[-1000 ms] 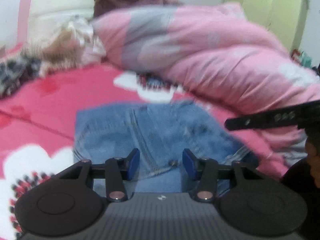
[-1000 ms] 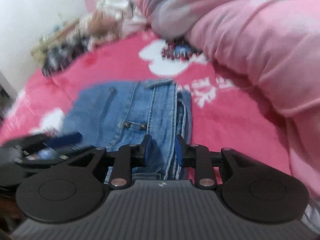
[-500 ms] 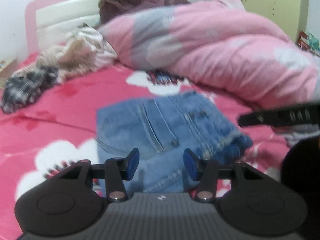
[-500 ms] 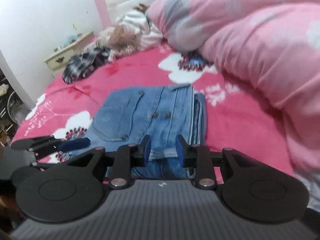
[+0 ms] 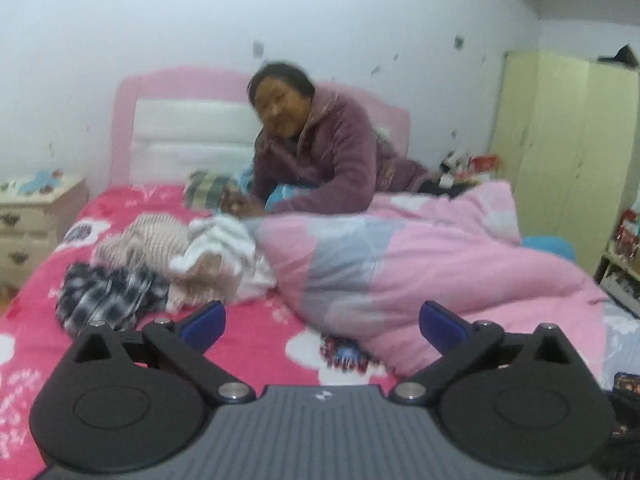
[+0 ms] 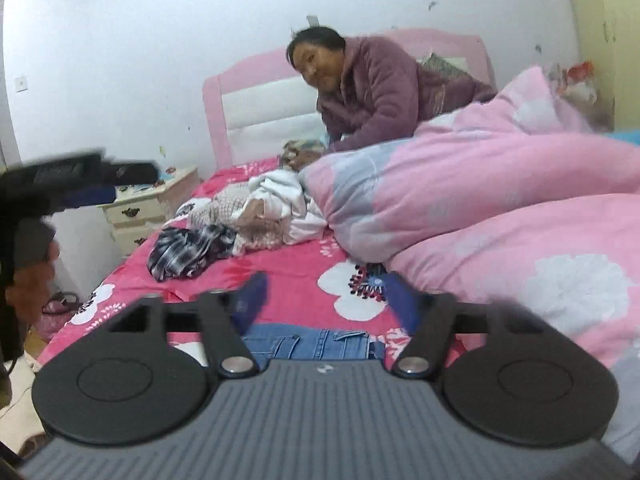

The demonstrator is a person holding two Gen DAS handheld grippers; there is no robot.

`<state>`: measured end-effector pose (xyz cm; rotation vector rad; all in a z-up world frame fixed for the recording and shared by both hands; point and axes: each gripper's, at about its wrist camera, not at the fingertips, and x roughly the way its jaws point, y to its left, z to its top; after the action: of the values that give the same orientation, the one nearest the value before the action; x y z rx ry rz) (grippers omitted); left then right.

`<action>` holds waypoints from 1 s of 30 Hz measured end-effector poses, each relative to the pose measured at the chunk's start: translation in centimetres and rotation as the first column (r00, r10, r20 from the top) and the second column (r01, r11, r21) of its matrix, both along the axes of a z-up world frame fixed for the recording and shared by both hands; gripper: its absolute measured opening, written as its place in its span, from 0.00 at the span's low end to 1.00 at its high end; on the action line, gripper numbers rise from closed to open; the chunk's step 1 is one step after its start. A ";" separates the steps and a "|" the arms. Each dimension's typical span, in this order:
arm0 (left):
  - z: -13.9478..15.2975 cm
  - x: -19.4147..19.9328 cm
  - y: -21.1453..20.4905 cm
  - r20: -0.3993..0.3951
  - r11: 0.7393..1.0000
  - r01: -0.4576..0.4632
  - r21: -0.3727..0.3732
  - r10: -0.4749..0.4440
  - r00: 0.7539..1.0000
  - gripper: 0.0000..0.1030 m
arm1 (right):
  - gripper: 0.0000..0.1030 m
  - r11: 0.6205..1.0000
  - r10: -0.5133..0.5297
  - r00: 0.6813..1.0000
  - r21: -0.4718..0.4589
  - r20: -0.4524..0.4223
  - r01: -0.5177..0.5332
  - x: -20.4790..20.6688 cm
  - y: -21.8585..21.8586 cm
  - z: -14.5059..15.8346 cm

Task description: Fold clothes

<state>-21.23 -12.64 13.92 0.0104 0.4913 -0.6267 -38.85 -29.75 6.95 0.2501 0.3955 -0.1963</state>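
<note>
Folded blue jeans [image 6: 316,343] lie on the red flowered bedsheet [image 6: 296,276], only their far edge showing below my right gripper [image 6: 326,300]. That gripper hangs above them, its jaws opening, nothing between the blue pads. My left gripper [image 5: 322,322] is raised over the bed, jaws opening wide and empty; the jeans are out of its view. The left gripper [image 6: 80,176] also shows as a blurred black shape at the left of the right wrist view. A heap of unfolded clothes [image 5: 160,256] lies further up the bed, with a checked dark garment [image 6: 188,252] at its near end.
A person in a purple fleece jacket [image 5: 332,160] leans on the bed by the pink headboard [image 5: 180,128]. A bulky pink and grey duvet [image 5: 400,264] fills the right side. A cream nightstand [image 5: 32,212] stands at the left, a pale yellow wardrobe [image 5: 568,144] at the right.
Both grippers rose away from the folded jeans and their jaws spread wide. The views tilted up, bringing the person, headboard and wall into sight; the jeans slid down out of the left view.
</note>
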 end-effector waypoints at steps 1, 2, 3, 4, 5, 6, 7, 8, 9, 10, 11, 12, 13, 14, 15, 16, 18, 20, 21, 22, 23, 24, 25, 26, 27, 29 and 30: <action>-0.7 -0.1 -0.1 -0.015 1.000 -0.015 0.022 0.015 1.000 1.00 | 0.82 1.000 0.003 1.000 0.009 -0.010 -0.003 -0.1 0.4 -0.6; -1.5 -0.3 -0.2 -0.030 0.999 -0.029 0.045 0.030 0.999 1.00 | 0.83 1.000 0.007 1.000 0.017 -0.022 -0.007 -0.2 0.8 -1.2; -2.2 -0.4 -0.3 -0.044 0.997 -0.043 0.068 0.046 0.998 1.00 | 0.84 1.000 0.006 0.999 0.024 -0.037 -0.005 -0.2 1.1 -1.8; -3.1 -0.5 -0.1 -0.058 0.996 -0.052 0.070 0.056 0.997 1.00 | 0.86 1.000 0.002 0.999 0.031 -0.052 0.000 -0.1 1.5 -2.4; -3.9 -0.6 0.1 -0.072 0.996 -0.061 0.072 0.066 0.995 1.00 | 0.91 1.000 -0.001 0.997 0.031 -0.074 0.004 0.2 1.8 -2.9; -4.8 -0.6 0.3 -0.086 0.995 -0.070 0.074 0.077 0.993 1.00 | 0.93 1.000 -0.005 0.995 0.030 -0.098 0.008 0.5 2.2 -3.5; -5.7 -0.7 0.7 -0.102 0.994 -0.081 0.069 0.088 0.991 1.00 | 0.93 1.000 -0.010 0.993 0.018 -0.122 0.012 0.9 2.5 -4.0; -6.7 -0.4 0.9 -0.124 0.993 -0.094 0.067 0.102 0.987 1.00 | 0.94 1.000 -0.020 0.990 0.000 -0.143 0.020 1.2 2.9 -4.5; -7.7 -0.2 1.1 -0.146 0.992 -0.107 0.066 0.116 0.983 1.00 | 0.97 0.999 -0.032 0.986 -0.019 -0.163 0.030 1.6 3.2 -4.9; -8.7 0.0 1.5 -0.169 0.990 -0.124 0.070 0.134 0.976 1.00 | 0.99 0.999 -0.044 0.982 -0.035 -0.183 0.039 1.9 3.5 -5.4; -9.7 0.2 1.8 -0.199 0.987 -0.139 0.079 0.152 0.968 1.00 | 0.99 0.998 -0.056 0.978 -0.049 -0.203 0.048 2.3 3.8 -5.9; -10.7 0.4 2.1 -0.228 0.984 -0.153 0.089 0.170 0.959 1.00 | 0.99 0.997 -0.063 0.973 -0.057 -0.224 0.051 2.5 4.1 -6.4; -11.7 0.7 2.4 -0.258 0.981 -0.168 0.100 0.188 0.948 1.00 | 0.99 0.997 -0.067 0.967 -0.063 -0.246 0.053 2.6 4.4 -6.8; -12.8 1.2 2.5 -0.285 0.979 -0.172 0.108 0.196 0.938 1.00 | 0.99 0.996 -0.075 0.960 -0.071 -0.271 0.058 2.9 4.6 -7.3; -13.8 1.6 2.9 -0.310 0.977 -0.178 0.118 0.207 0.928 1.00 | 0.99 0.995 -0.084 0.951 -0.079 -0.296 0.063 3.3 4.9 -7.8; -14.5 1.8 3.3 -0.324 0.974 -0.187 0.128 0.220 0.920 1.00 | 0.99 0.994 -0.092 0.943 -0.091 -0.320 0.066 3.6 5.1 -8.2; -15.9 2.1 4.0 -0.354 0.969 -0.201 0.144 0.240 0.904 1.00 | 0.99 0.992 -0.098 0.930 -0.112 -0.354 0.061 4.2 5.8 -8.9; -17.0 2.2 4.8 -0.372 0.961 -0.218 0.171 0.268 0.889 1.00 | 0.99 0.993 -0.076 0.924 -0.111 -0.374 0.037 4.9 6.4 -9.4; -17.3 2.1 5.1 -0.370 0.960 -0.218 0.177 0.270 0.889 1.00 | 0.99 0.994 -0.062 0.922 -0.104 -0.382 0.024 5.2 6.7 -9.6; -17.5 1.9 5.4 -0.368 0.959 -0.218 0.182 0.272 0.889 1.00 | 0.99 0.995 -0.053 0.919 -0.094 -0.391 0.018 5.5 6.9 -9.8; -17.6 1.6 5.8 -0.365 0.959 -0.217 0.180 0.270 0.891 1.00 | 0.99 0.996 -0.046 0.915 -0.083 -0.401 0.014 5.8 7.1 -10.0; -17.6 1.3 6.2 -0.361 0.960 -0.216 0.178 0.268 0.893 1.00 | 0.99 0.997 -0.044 0.910 -0.074 -0.412 0.014 6.1 7.2 -10.2; -17.5 1.1 6.4 -0.357 0.957 -0.220 0.186 0.275 0.893 1.00 | 0.99 0.998 -0.045 0.905 -0.068 -0.423 0.018 6.3 7.4 -10.4; -17.6 1.0 6.6 -0.350 0.955 -0.219 0.201 0.279 0.894 1.00 | 0.99 0.998 -0.047 0.901 -0.062 -0.431 0.023 6.5 7.5 -10.5; -17.6 0.9 6.8 -0.343 0.952 -0.217 0.216 0.282 0.896 1.00 | 0.99 0.998 -0.050 0.897 -0.057 -0.439 0.028 6.6 7.6 -10.7; -17.5 0.7 6.9 -0.319 0.941 -0.229 0.248 0.303 0.898 1.00 | 0.99 0.998 -0.056 0.890 -0.049 -0.453 0.038 6.9 7.8 -11.1; -17.6 0.7 6.8 -0.314 0.937 -0.230 0.263 0.309 0.898 1.00 | 0.99 0.998 -0.059 0.886 -0.047 -0.460 0.043 6.9 7.9 -11.2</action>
<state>-20.54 -5.89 -3.67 0.0393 0.8922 -0.2937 -31.93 -21.90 -4.25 0.1767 0.8600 -0.3163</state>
